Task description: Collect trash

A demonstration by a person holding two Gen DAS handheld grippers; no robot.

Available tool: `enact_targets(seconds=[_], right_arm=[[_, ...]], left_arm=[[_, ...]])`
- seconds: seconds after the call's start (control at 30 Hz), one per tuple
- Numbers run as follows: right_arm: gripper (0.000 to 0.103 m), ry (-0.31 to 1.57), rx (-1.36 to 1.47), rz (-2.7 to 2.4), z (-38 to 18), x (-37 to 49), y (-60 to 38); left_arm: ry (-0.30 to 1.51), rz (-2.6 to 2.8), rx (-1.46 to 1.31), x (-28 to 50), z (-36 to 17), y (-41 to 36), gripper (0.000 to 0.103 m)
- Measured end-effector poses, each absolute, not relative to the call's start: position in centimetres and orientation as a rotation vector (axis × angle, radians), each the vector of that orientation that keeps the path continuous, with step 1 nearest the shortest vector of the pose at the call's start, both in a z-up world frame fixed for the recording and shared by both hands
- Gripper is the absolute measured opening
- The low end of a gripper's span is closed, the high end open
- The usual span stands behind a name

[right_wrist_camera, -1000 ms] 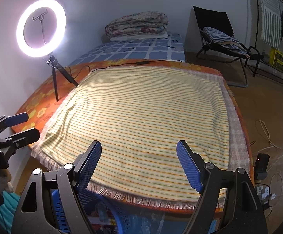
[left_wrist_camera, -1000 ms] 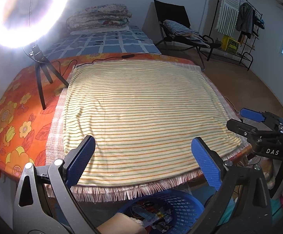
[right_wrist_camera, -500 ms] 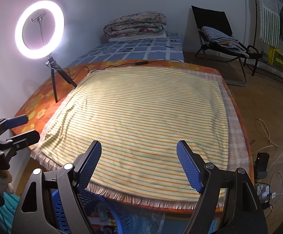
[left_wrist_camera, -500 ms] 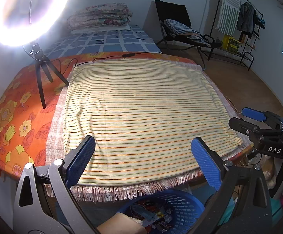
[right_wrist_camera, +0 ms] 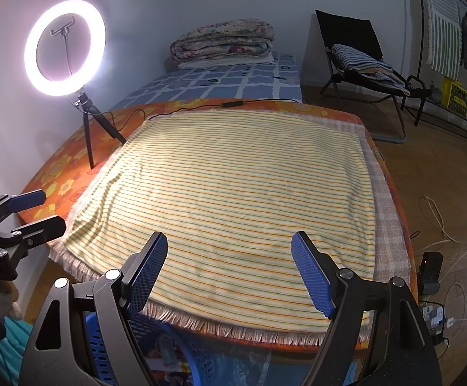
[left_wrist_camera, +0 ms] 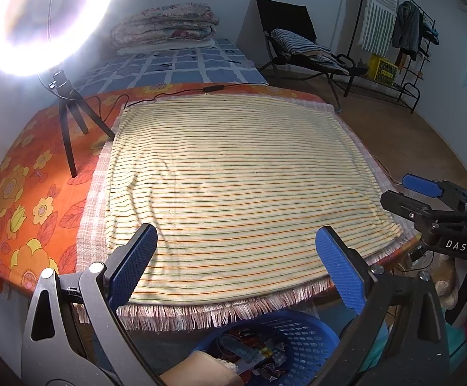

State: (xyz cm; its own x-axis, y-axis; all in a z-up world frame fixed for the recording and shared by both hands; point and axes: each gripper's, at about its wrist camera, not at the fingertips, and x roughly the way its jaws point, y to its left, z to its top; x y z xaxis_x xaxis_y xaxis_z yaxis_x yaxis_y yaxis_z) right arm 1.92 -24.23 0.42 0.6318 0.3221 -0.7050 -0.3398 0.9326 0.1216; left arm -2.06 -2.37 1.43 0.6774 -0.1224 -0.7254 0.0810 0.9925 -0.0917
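A blue plastic basket (left_wrist_camera: 301, 334) stands on the floor below the bed's near edge and holds several wrappers (left_wrist_camera: 259, 357); it also shows in the right wrist view (right_wrist_camera: 175, 353). My left gripper (left_wrist_camera: 236, 263) is open and empty, above the basket at the edge of the striped cloth (left_wrist_camera: 233, 180). My right gripper (right_wrist_camera: 228, 271) is open and empty over the same near edge. Each gripper shows in the other's view, the right one (left_wrist_camera: 416, 196) and the left one (right_wrist_camera: 24, 212), both with jaws apart. I see no trash on the cloth.
A lit ring light on a tripod (right_wrist_camera: 69, 64) stands on the orange floral mattress (left_wrist_camera: 24, 199) at the left. Folded blankets (right_wrist_camera: 224, 43) lie at the back. A black chair (right_wrist_camera: 362, 64), a clothes rack (left_wrist_camera: 394, 32) and floor cables (right_wrist_camera: 439, 222) are at the right.
Both views have shifted only slightly; the grippers stay open and nothing on the bed has moved.
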Motion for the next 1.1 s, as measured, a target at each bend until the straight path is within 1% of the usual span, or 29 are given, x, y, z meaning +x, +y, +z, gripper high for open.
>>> enact_targets(seconds=[1.1], right_arm=[[0.079,0.8,-0.03,0.375,0.33,1.94,-24.76]], left_arm=[[0.802,-0.077,-0.007,-2.15,1.87,-2.12,0.101]])
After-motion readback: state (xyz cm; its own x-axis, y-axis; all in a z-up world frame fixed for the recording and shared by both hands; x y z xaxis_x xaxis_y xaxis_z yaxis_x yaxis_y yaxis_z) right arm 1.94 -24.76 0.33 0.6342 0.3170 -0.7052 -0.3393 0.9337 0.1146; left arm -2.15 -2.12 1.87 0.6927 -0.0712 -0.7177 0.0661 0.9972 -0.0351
